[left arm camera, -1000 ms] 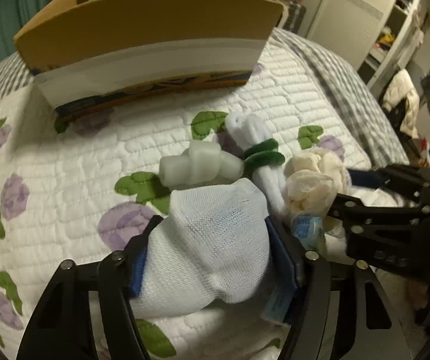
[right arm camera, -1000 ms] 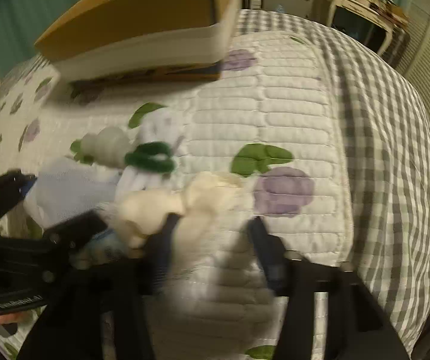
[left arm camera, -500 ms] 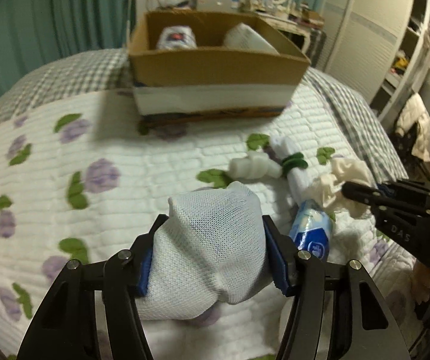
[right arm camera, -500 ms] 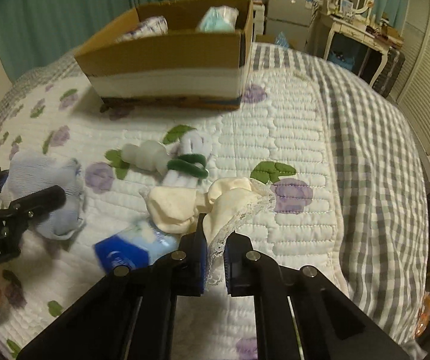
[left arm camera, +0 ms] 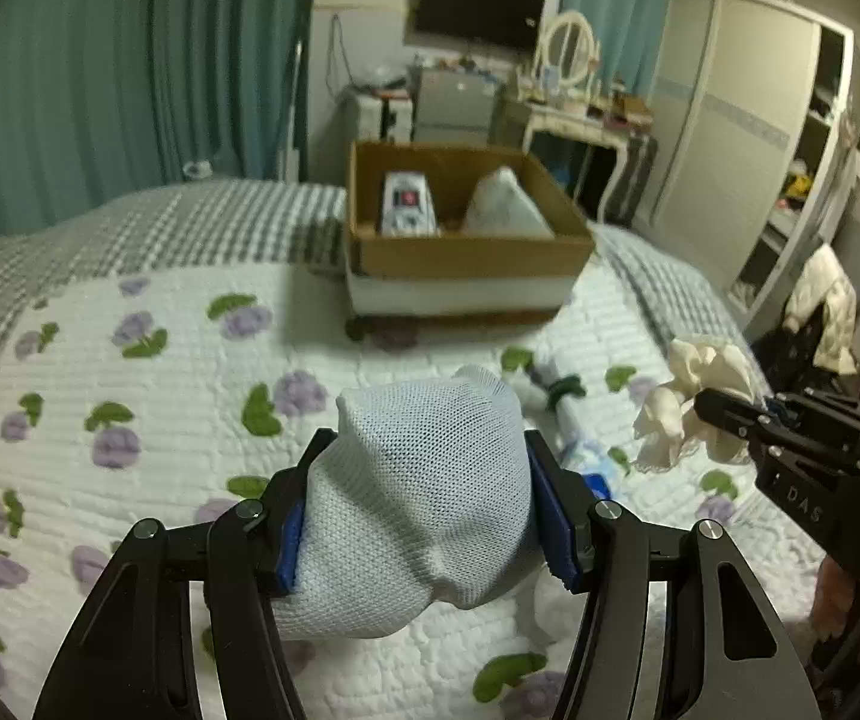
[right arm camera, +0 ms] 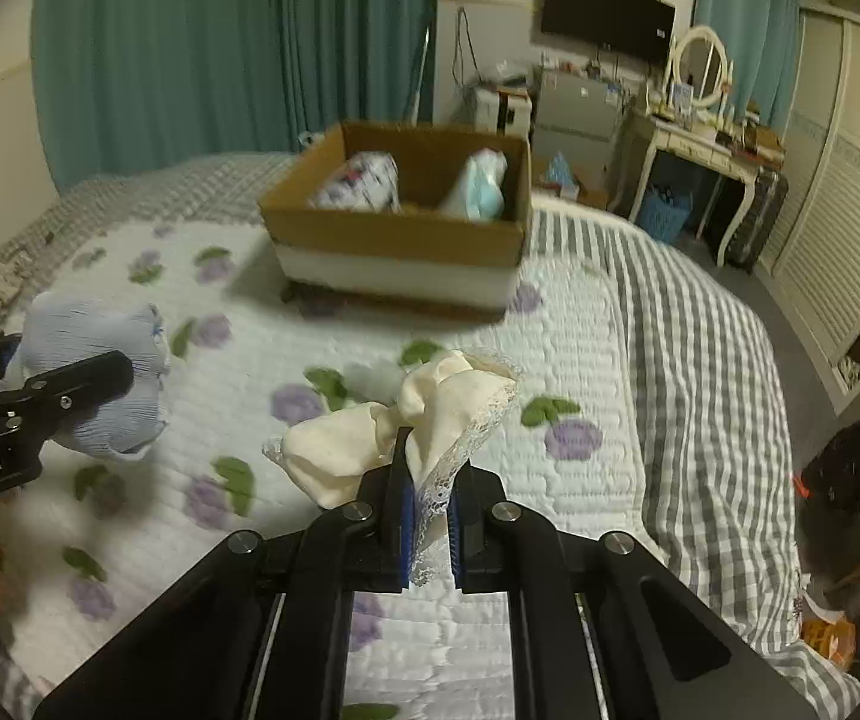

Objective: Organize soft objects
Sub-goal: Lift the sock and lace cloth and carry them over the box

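Two loads are up off the bed (left arm camera: 129,384): our left claw (left arm camera: 423,504) squeezes a pale blue mesh sock bundle (left arm camera: 423,480), our right claw (right arm camera: 430,516) pinches a cream lace cloth (right arm camera: 430,414). We judge the cardboard box (right arm camera: 393,228) lies straight ahead, nearer our right. Readable writing: "DAS" and "Robot.AI" on the claw bodies.

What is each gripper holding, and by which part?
The left gripper squeezes the pale blue sock bundle across its middle. The right gripper pinches the cream cloth by its lace edge.
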{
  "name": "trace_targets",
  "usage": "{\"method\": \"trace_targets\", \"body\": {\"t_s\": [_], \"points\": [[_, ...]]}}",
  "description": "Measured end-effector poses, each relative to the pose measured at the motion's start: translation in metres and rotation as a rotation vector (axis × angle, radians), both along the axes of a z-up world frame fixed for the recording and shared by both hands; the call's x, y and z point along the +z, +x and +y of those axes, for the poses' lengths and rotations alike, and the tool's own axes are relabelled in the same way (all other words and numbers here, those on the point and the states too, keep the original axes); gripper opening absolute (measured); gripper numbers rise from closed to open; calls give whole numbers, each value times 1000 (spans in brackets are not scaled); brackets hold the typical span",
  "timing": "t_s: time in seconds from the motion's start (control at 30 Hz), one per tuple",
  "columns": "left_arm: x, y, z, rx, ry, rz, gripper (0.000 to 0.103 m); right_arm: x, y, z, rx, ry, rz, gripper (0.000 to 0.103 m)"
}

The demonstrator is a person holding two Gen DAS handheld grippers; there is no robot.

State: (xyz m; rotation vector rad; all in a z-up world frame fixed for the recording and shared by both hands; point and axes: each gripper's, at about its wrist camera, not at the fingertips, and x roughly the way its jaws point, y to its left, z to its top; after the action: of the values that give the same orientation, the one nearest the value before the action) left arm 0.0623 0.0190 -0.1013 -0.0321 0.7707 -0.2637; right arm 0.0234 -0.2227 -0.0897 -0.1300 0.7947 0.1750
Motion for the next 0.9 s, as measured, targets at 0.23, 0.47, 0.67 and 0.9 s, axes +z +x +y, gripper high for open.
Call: {"method": "trace_targets", "body": {"t_s": [0.23, 0.47, 0.67, 0.9], "points": [[41, -20, 13, 28, -34, -99, 59, 49, -23, 16, 37, 32, -116, 8], [83, -32, 18, 45, -74, -196, 59, 100, -41, 21, 54, 61, -239, 8], [113, -31, 15, 38, -99, -265, 59, 140, -47, 18, 54, 88, -329, 8], [140, -21, 11, 33, -118, -332, 59, 175, -42, 14, 54, 117, -403, 8]]}}
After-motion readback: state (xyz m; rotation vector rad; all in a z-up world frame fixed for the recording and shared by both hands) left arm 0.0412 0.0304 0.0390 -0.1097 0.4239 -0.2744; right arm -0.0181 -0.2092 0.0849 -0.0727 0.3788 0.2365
